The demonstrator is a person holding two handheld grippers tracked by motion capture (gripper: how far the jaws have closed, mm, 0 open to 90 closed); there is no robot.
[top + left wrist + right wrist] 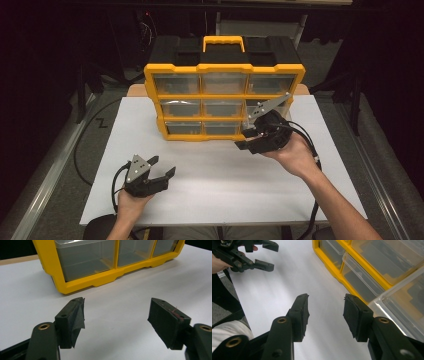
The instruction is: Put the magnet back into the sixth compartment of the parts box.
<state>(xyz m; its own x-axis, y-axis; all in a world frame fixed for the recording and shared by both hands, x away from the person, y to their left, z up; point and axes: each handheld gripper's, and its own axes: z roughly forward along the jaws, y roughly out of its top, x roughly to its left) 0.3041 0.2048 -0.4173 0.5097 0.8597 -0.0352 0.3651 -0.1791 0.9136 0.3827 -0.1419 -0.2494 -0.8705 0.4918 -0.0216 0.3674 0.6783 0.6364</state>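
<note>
A yellow and black organizer (225, 67) with three rows of clear drawers stands at the back of the white table (215, 190). My right gripper (241, 140) is held at its lower right corner, open, with nothing between the jaws (326, 296). Just right of those jaws, one clear drawer (402, 305) sticks out from the yellow frame (338, 277). My left gripper (164, 165) hovers over the table's front left, open and empty (116, 302). It points at the organizer's bottom row (100, 281) from a distance, and it also appears in the right gripper view (265, 256).
Bare white tabletop lies between the two grippers and in front of the organizer. A black cable (80, 150) loops over the grey floor left of the table. Dark surroundings lie beyond the table edges.
</note>
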